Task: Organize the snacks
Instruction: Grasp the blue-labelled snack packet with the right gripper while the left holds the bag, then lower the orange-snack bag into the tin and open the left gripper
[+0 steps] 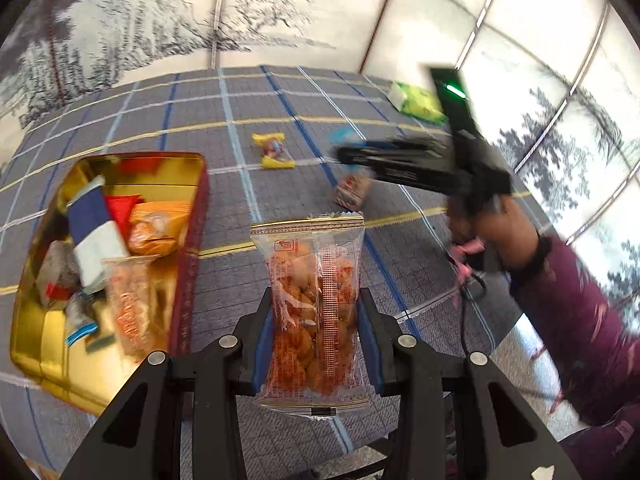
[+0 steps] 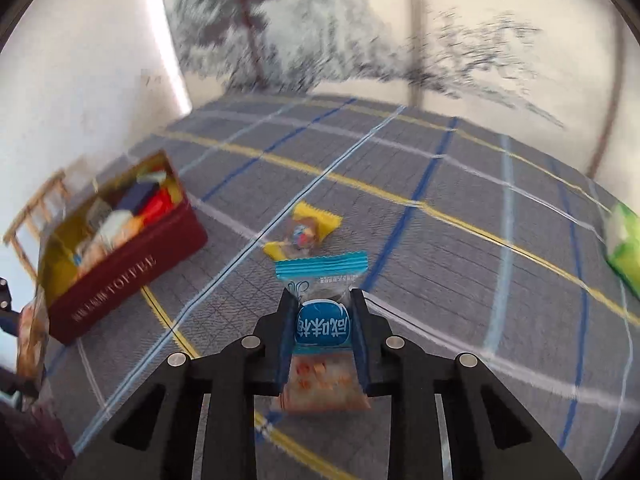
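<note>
My left gripper point(image 1: 316, 300) is shut on a clear orange-printed snack packet point(image 1: 314, 312) and holds it above the cloth, right of the red and gold tin point(image 1: 192, 240). The tin holds several snack packets. It also shows in the right wrist view point(image 2: 120, 288) at the left. My right gripper point(image 2: 322, 300) is shut on a blue-labelled snack packet point(image 2: 322, 304); from the left wrist view it is the blurred black tool point(image 1: 400, 160) over the cloth. A yellow-ended candy point(image 1: 274, 150) point(image 2: 304, 234) and a small orange packet point(image 1: 352, 192) point(image 2: 326, 388) lie on the cloth.
A grey checked tablecloth point(image 1: 280, 92) covers the table, with a white patterned wall behind. A green and white pack point(image 1: 418, 102) point(image 2: 624, 248) lies at the far right. The person's arm in a purple sleeve point(image 1: 580, 320) is at the right.
</note>
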A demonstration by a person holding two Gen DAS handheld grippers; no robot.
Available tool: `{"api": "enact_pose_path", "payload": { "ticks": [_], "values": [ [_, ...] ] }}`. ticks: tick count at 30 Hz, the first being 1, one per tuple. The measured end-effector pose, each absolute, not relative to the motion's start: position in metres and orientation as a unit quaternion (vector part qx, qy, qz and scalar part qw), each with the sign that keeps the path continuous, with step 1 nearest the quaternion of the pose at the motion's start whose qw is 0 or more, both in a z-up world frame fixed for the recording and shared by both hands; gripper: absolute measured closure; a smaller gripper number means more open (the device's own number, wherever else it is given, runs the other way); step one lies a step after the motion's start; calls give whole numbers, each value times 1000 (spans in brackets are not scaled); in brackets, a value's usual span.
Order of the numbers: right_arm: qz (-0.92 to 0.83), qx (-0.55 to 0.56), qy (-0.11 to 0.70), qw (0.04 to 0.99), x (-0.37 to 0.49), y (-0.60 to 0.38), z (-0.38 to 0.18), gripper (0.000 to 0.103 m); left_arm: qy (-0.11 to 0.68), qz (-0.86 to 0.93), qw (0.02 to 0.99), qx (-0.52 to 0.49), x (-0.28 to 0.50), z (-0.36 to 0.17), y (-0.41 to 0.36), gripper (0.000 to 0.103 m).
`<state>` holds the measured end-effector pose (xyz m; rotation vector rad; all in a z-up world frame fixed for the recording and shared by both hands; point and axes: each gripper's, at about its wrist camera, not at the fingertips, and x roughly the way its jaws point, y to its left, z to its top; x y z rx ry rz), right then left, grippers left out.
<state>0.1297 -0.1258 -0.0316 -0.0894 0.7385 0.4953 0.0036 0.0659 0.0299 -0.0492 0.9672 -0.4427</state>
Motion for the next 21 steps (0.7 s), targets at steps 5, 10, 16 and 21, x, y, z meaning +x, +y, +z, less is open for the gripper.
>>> {"api": "enact_pose_path", "payload": {
  "ticks": [5,10,16,21],
  "values": [
    [153,30,332,930,90,-186,-37,76,455,-174,873,-34,-1,38,93,69],
    [113,50,354,927,79,-210,-54,76,445,-130,885,-48,0,46,125,69],
    [106,49,346,931,74,-213,-51,76,444,-64,894,-21,1,37,159,69],
    [102,55,345,931,72,-216,-51,76,450,-35,892,-31,3,26,186,69]
  ]
}}
